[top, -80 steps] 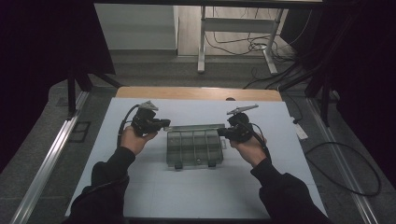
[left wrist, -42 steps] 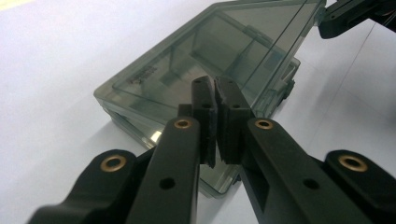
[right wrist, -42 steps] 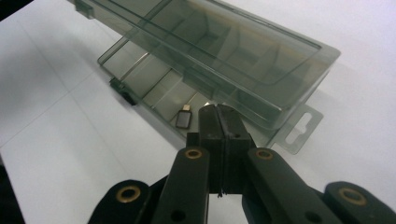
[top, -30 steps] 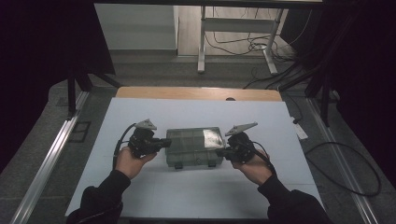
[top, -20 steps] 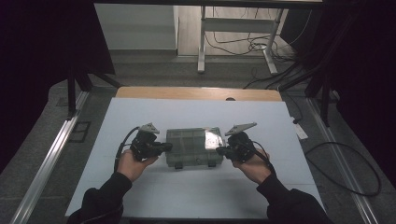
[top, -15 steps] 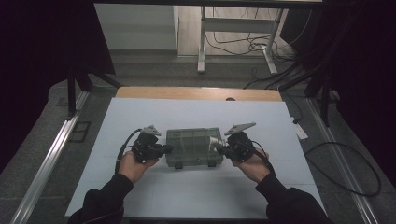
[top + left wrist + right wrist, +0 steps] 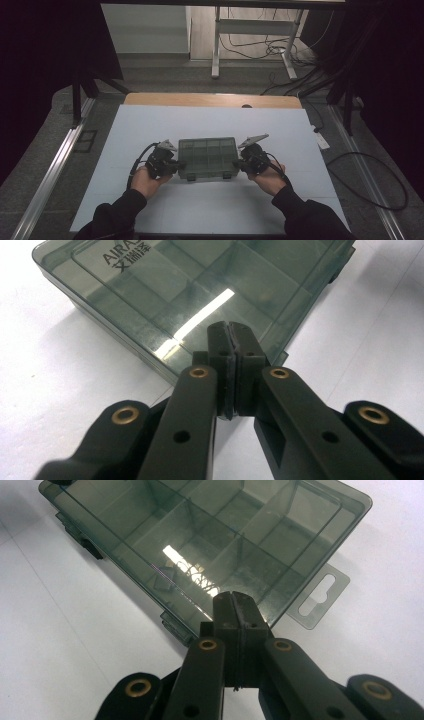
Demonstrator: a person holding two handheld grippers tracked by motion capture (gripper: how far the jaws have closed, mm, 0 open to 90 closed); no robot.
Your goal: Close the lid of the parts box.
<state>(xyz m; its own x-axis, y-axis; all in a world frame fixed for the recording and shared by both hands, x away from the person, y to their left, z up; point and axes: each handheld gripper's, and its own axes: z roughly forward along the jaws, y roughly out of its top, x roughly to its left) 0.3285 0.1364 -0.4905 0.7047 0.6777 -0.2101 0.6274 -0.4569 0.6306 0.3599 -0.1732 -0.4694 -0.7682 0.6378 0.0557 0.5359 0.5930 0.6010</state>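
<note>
Smoky compartment box (image 7: 208, 157) is seen centre frame on white counter (image 7: 100, 150); left gripper (image 7: 230, 337) and right gripper (image 7: 234, 607) jaws pressed together, empty, at its ends; uneven pushing risks skewing it

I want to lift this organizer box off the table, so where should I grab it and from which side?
Grip the box at its two short ends, one gripper coming in level from each side. It lies flat and long, with its lid down, so end grips balance it. The left gripper and right gripper already sit there, jaws shut. Avoid the thin hang tab.
</note>
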